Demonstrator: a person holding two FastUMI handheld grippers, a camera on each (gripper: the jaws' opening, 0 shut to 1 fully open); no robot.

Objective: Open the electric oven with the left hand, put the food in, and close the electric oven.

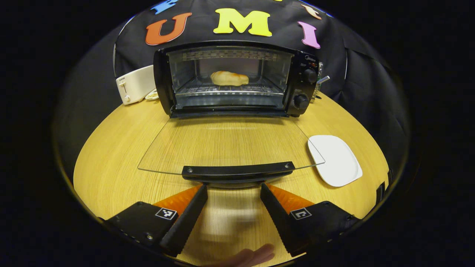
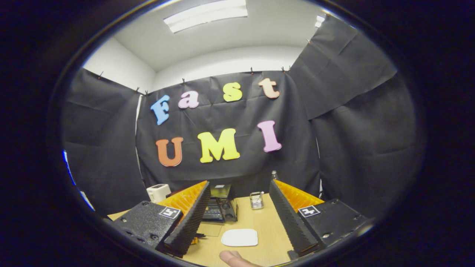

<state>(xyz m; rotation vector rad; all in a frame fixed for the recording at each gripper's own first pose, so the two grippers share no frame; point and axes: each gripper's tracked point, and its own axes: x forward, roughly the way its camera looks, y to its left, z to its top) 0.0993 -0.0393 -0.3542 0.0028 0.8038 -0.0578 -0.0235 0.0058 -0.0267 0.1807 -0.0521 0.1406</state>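
Observation:
The black electric oven (image 1: 297, 81) stands at the back of the wooden table with its glass door (image 1: 230, 144) folded down flat. A golden piece of bread (image 1: 229, 78) lies on the wire rack inside. The door's black handle (image 1: 237, 172) is nearest me, and my left gripper (image 1: 233, 186) is open just in front of it, one fingertip near each side of its middle, holding nothing. My right gripper (image 2: 239, 183) is raised high and open, with nothing between its fingers. Far below it are the oven (image 2: 220, 207) and its lowered door.
An empty white plate (image 1: 336, 159) lies right of the door, also in the right gripper view (image 2: 239, 237). A white toaster (image 1: 135, 84) stands left of the oven. A small holder (image 2: 256, 200) stands right of the oven. A fingertip (image 2: 233, 257) shows at the bottom.

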